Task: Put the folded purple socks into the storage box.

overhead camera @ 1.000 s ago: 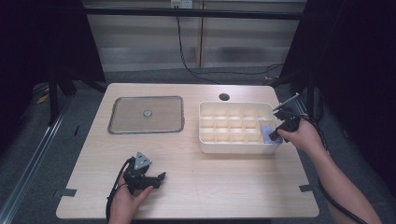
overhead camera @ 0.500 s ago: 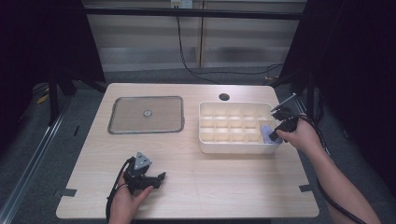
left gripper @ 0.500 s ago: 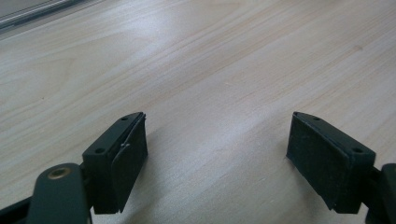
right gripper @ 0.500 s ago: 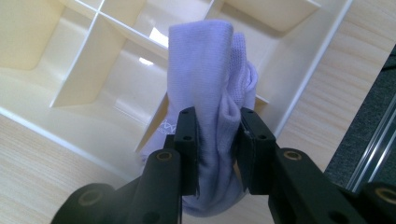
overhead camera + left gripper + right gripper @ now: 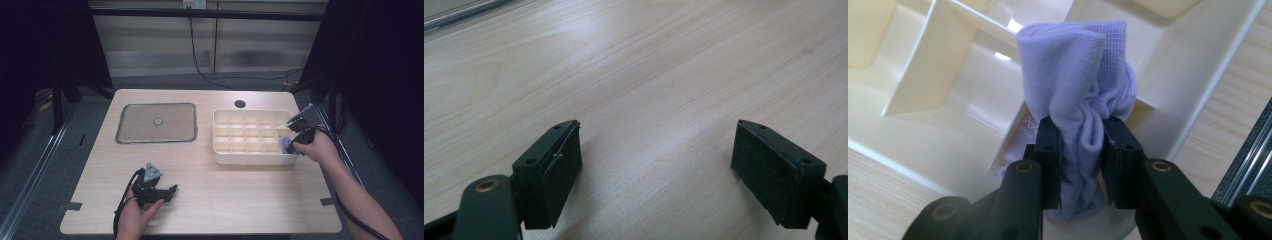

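A cream compartment box [image 5: 225,155] stands on the right half of the wooden table. My right gripper [image 5: 291,145] is at the box's near right corner, shut on a bunched lilac cloth [image 5: 1078,95], [image 5: 285,145]. The cloth hangs over that corner compartment [image 5: 968,105], pinched between both pads. My left gripper [image 5: 167,191] rests low over the near left part of the table. Its jaws stand wide apart over bare wood, with the pads [image 5: 561,170] holding nothing.
A flat grey tray [image 5: 156,123] with a small round piece at its middle lies at the far left of the table. A dark round hole [image 5: 240,104] sits behind the box. Metal rails run beside the table on both sides.
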A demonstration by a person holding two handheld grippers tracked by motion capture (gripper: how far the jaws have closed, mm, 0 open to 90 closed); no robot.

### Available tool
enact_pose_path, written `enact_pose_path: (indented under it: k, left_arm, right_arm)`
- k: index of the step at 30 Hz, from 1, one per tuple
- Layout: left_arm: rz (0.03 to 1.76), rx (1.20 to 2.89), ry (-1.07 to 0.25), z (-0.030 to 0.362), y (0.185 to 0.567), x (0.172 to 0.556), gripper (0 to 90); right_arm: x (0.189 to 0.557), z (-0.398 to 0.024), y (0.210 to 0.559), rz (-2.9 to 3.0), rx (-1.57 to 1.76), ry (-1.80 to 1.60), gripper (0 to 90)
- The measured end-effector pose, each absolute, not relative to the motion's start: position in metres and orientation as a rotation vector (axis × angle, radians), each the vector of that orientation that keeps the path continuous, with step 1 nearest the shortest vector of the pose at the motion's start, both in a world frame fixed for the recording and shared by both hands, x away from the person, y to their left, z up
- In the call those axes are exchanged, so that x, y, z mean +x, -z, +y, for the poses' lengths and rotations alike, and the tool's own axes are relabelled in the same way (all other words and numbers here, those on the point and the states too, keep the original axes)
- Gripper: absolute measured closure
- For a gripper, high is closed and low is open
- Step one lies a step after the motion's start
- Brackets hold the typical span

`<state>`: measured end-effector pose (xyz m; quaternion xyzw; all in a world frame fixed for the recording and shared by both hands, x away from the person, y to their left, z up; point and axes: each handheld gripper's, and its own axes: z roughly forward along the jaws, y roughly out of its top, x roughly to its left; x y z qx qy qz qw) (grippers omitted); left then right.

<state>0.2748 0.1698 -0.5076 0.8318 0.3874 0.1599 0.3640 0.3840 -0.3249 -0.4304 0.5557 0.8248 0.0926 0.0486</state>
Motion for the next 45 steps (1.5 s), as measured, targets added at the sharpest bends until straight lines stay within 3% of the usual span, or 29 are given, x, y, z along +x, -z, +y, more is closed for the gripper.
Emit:
enact_pose_path:
  k: [15, 24, 45]
  left_arm:
    - [0.997, 2.14, -0.412, 0.17, 0.508, 0.275, 19.7]
    - [0.997, 2.14, -0.412, 0.17, 0.508, 0.275, 19.7]
    - [1.0, 2.134, -0.41, 0.17, 0.508, 0.275, 19.7]
  right_arm:
    - [0.387, -0.322, 0.413, 2.516, 1.671, -0.294, 59.0]
    - [0.39, -0.319, 0.388, 2.504, 1.642, -0.324, 59.1]
    - [0.401, -0.316, 0.366, 2.533, 1.636, -0.258, 79.1]
